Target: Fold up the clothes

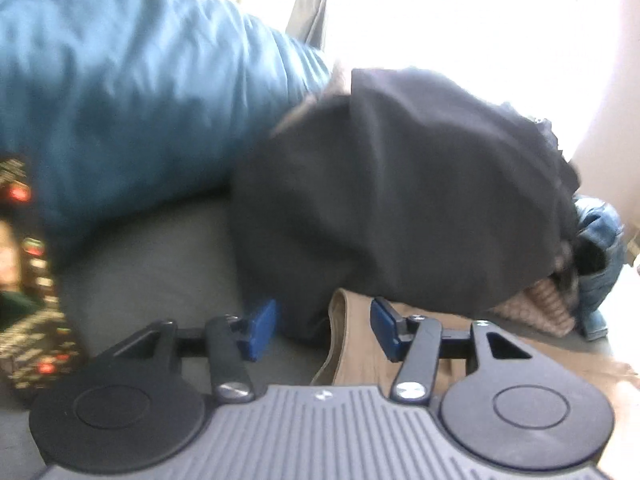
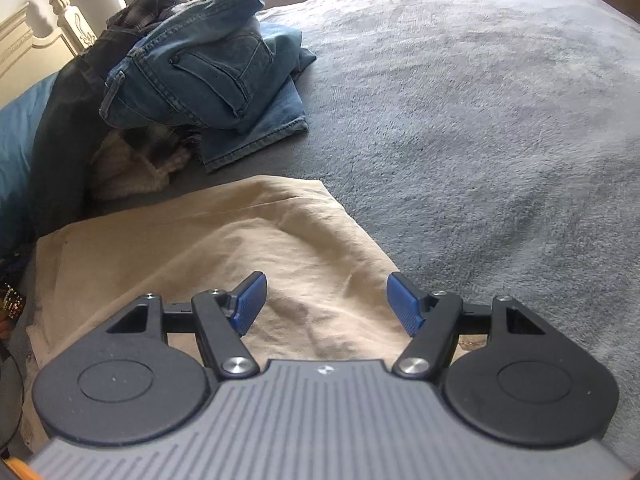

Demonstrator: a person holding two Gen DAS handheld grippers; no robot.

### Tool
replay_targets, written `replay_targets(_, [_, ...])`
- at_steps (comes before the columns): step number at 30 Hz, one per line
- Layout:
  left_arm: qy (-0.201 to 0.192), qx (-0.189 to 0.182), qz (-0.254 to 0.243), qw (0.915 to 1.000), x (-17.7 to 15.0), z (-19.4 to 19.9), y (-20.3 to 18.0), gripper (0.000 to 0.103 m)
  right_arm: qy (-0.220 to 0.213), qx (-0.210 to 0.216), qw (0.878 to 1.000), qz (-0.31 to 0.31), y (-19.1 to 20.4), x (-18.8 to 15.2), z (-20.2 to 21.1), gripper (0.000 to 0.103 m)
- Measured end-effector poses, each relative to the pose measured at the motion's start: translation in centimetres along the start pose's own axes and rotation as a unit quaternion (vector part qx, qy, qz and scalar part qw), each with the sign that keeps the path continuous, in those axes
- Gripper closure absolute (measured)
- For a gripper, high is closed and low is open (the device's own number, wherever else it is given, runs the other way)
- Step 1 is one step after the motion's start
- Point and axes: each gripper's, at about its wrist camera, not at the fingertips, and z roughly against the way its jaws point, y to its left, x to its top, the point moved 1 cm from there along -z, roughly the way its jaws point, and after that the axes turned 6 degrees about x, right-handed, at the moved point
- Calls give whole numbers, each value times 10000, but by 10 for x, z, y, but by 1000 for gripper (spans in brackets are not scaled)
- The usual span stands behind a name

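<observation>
Grey bed (image 2: 480,100) holds tan garment (image 2: 224,240), laid flat.
Left tool (image 1: 324,330) and right tool (image 2: 326,300) both spread, pinching nothing; a shallow pinch could drag cloth and wrinkle it.

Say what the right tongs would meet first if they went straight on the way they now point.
Most likely the tan garment spread on the grey blanket: the right tongs stand open and point down at it, with nothing between them and the cloth. How near they are is unclear.
</observation>
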Motion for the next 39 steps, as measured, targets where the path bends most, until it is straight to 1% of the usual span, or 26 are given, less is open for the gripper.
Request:
replay_targets(1, [-18, -58, -16, 10000, 0, 11, 1, 48, -40, 19, 10000, -46, -2, -1, 2, 37])
replay_targets(3, [12, -260, -112, 9996, -5, 31, -9, 46, -123, 50, 9997, -189, -6, -3, 6, 37])
replay_targets(5, [117, -471, -187, 9986, -14, 42, -20, 46, -224, 59, 9988, -422, -14, -6, 11, 37])
replay_targets(7, [312, -750, -301, 9962, -24, 47, -42, 45, -374, 35, 9966, -727, -24, -8, 19, 37])
replay_targets(10, [584, -1058, -756, 9898, -47, 37, -75, 45, -737, -84, 9912, -1101, -42, -14, 38, 37])
replay_targets(13, [614, -1169, -1289, 9828, -72, 33, -110, 45, -1025, -271, 9825, -1529, -63, -25, 62, 37])
replay_targets(17, [511, -1099, -1862, 9750, -109, 25, -133, 45, -1212, -532, 9691, -2080, -91, -48, 93, 37])
replay_targets(20, [543, -985, -2089, 9714, -125, 20, -141, 45, -1107, -505, 9566, -2648, -114, -68, 103, 37])
replay_targets(22, [579, -935, -2142, 9706, -132, 18, -141, 45, -982, -342, 9468, -3047, -127, -81, 100, 37])
replay_targets(23, [598, -909, -2137, 9708, -134, 17, -141, 45, -897, -261, 9437, -3174, -131, -86, 95, 36])
replay_targets(25, [632, -848, -2104, 9719, -136, 15, -140, 45, -716, -127, 9397, -3342, -136, -95, 82, 37])
replay_targets(27, [633, -799, -2073, 9730, -138, 16, -139, 45, -587, -21, 9391, -3387, -136, -98, 68, 37])
replay_targets(28, [627, -783, -2070, 9732, -138, 17, -139, 45, -547, 81, 9407, -3347, -132, -97, 62, 45])
replay_targets(29, [620, -769, -2076, 9732, -138, 18, -139, 45, -506, 184, 9422, -3308, -129, -97, 55, 55])
replay_targets(30, [613, -753, -2080, 9733, -139, 19, -140, 45, -487, 227, 9468, -3173, -122, -94, 52, 82])
replay_targets(31, [611, -744, -2084, 9733, -138, 18, -140, 45, -507, 231, 9535, -2962, -112, -89, 51, 88])
replay_targets(33, [612, -729, -2076, 9736, -137, 17, -141, 44, -633, 314, 9685, -2388, -84, -74, 53, 91])
replay_targets(34, [613, -722, -2071, 9737, -137, 17, -141, 44, -666, 362, 9779, -1949, -66, -66, 54, 91])
replay_targets(36, [613, -715, -2059, 9740, -137, 16, -142, 44, -539, 453, 9947, -755, -21, -58, 55, 91])
replay_targets(37, [608, -715, -2052, 9742, -137, 16, -141, 44, -354, 471, 9982, -133, 2, -60, 51, 91])
replay_targets(38, [600, -716, -2048, 9743, -138, 16, -141, 44, -142, 481, 9977, 451, 23, -65, 46, 91])
replay_targets(39, [591, -716, -2049, 9744, -138, 16, -141, 44, 90, 474, 9932, 1063, 44, -74, 40, 89])
